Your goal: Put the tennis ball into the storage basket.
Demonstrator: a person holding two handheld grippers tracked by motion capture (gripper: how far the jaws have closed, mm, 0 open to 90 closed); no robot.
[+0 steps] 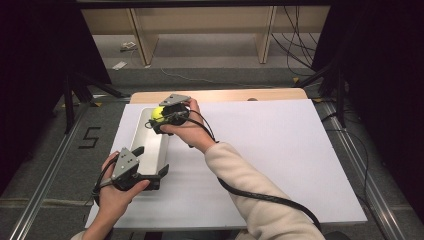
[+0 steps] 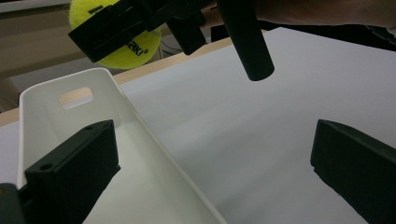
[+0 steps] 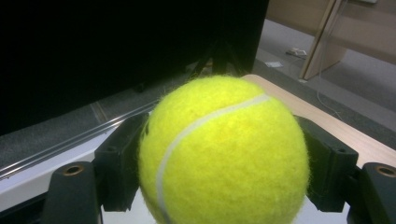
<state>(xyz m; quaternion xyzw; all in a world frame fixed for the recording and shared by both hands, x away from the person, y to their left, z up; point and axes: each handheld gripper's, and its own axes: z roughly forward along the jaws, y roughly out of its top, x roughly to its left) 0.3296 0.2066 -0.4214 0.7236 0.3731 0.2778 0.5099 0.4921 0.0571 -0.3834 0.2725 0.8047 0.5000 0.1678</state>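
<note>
Right now, the fuzzy yellow-green tennis ball (image 3: pixel 223 154) with a curved white seam is squeezed between the two black jaws of the right gripper (image 1: pixel 161 118). One jaw presses on each side of the ball. The ball sits up in the air, over the far end of the long white plastic tray (image 1: pixel 145 145). The tray lies on the white sheet (image 1: pixel 280 155) that covers the wooden table (image 1: pixel 225 95).

The left gripper (image 1: pixel 150 175) is at the near end of the tray. Its jaws stand wide apart. One jaw is inside the tray and the other is outside, with the tray's side wall between them. The wall touches neither jaw.
</note>
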